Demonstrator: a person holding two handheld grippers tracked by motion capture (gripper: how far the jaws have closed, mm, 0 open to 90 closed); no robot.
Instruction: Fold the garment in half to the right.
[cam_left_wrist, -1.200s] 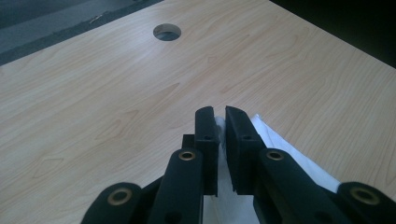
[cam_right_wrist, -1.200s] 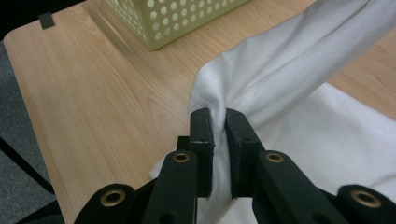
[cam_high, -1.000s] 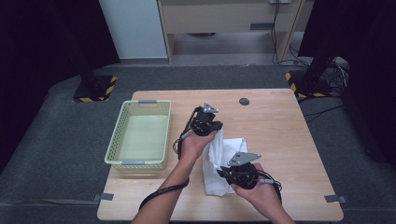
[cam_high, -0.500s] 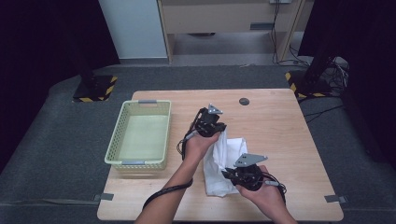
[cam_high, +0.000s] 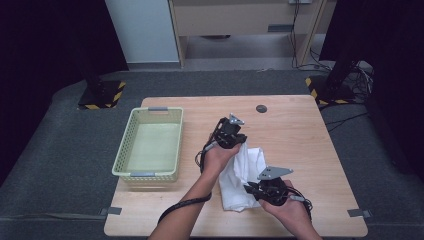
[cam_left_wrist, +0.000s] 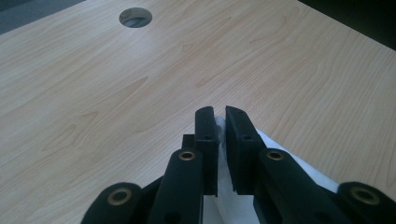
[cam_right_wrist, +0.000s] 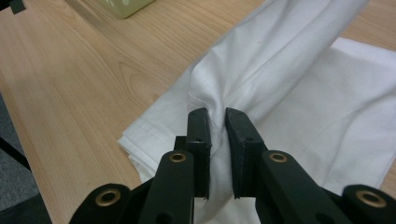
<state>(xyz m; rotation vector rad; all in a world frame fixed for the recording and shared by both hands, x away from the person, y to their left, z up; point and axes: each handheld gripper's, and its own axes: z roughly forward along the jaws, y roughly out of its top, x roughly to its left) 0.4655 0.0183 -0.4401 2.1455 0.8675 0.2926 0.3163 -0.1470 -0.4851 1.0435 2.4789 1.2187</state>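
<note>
Creased white cloth, hemmed edges.

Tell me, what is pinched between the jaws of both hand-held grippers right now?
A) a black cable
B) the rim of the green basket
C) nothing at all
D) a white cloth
D: the white cloth lies bunched between the jaws of the left hand-held gripper and the right hand-held gripper, while the green basket sits apart to the left.

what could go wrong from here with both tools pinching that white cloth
Each tool holds only a thin fold: the left tool pinches the white cloth near its tips, so the edge could slip free. The right tool grips a bunched ridge, so layers may shift and spoil the fold. The cloth's near corner lies toward the table edge.
</note>
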